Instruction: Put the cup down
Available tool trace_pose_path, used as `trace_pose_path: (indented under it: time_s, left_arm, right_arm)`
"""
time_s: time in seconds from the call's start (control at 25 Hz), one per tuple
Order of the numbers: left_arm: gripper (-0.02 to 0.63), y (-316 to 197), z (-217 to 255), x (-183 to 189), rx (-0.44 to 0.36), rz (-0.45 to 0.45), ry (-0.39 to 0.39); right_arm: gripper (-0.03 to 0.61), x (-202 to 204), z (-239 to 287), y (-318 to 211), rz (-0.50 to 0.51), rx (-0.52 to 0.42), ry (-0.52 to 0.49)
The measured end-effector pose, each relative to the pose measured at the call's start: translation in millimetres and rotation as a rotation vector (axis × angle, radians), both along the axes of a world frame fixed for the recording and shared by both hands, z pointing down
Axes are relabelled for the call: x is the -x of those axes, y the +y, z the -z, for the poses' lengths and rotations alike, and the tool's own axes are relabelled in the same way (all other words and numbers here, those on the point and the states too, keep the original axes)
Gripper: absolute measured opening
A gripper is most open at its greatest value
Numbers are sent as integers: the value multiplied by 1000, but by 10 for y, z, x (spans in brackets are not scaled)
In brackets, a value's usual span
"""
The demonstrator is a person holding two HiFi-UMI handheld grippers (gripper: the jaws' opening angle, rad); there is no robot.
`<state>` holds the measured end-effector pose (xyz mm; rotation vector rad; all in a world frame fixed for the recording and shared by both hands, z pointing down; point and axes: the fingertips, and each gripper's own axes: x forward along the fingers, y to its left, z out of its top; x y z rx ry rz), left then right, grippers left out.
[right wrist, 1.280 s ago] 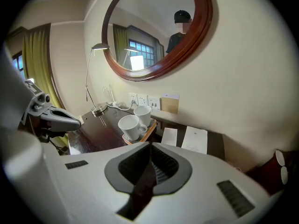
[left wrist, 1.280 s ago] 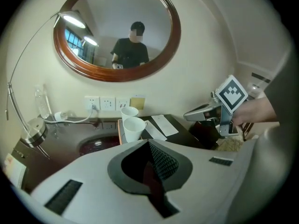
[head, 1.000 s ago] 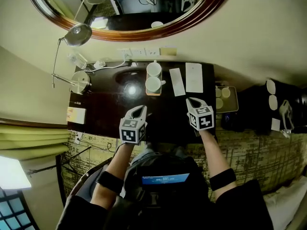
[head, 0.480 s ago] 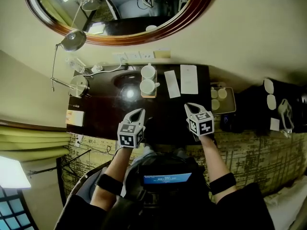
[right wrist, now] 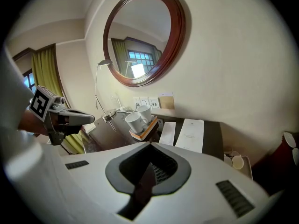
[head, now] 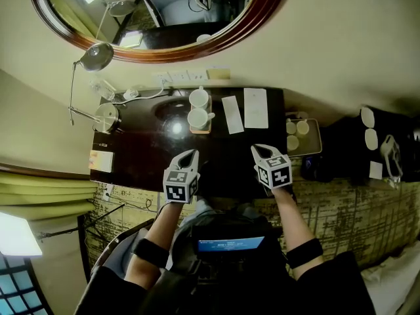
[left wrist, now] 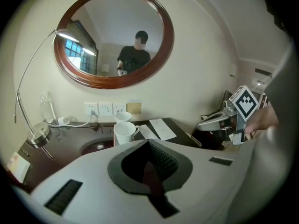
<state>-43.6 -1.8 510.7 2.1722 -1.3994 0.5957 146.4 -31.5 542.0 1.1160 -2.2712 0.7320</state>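
Both grippers are empty, each with its two fingers pressed together. The left gripper (head: 189, 154) and the right gripper (head: 257, 149) hover over the near edge of the dark desk (head: 141, 149).

The nearer white cup (head: 196, 118) stands upright, mouth up and long axis vertical, on a small tray (head: 200, 130). It is well ahead of the left fingertips and slightly to their right, and ahead and to the left of the right fingertips. Its handle points right, toward the narrow paper card (head: 231, 114). The farther white cup (head: 199, 98) touches it from behind, also upright on the tray.

The right gripper view alone shows the tray's orange rim and the left gripper out beyond its own left side. The left gripper view alone shows a person reflected in the oval mirror (head: 252, 18). Only the head view takes in both grippers together, with the wide paper card (head: 256, 107) directly ahead of the right fingertips.
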Motion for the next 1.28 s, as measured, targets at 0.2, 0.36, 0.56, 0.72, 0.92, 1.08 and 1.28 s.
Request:
trace_pose_path:
  time_s: [0.2,0.36,0.56,0.72,0.92,1.08,1.28]
  left_arm:
    - [3,-65,-40,5,-16,20,-28]
    - [3,-115,-75,-22,-15,23,-29]
    - [193,-279,-291,-40,7,-8,-9]
    - [290,-465,-464,1,29,-26,-9]
    - [453,-868,-686,142,50,-54,-64]
    - [514,-1132,-892,215,84,-101,-80]
    - [554,-1403,-1191,236,62,-193,-124]
  right_arm:
    - [0,17,-8,8,13,9,-8]
    - [0,55,-16,42,18,18,-23]
    - [0,112,-55,26,8,22,-39]
    - [0,105,-142,74,-19,49,-43]
    - [0,-19,-307,85,-59,64,-23]
    - [0,26,-385,155,-78,111,-34]
    - [0,125,-591,272,-81,146,-34]
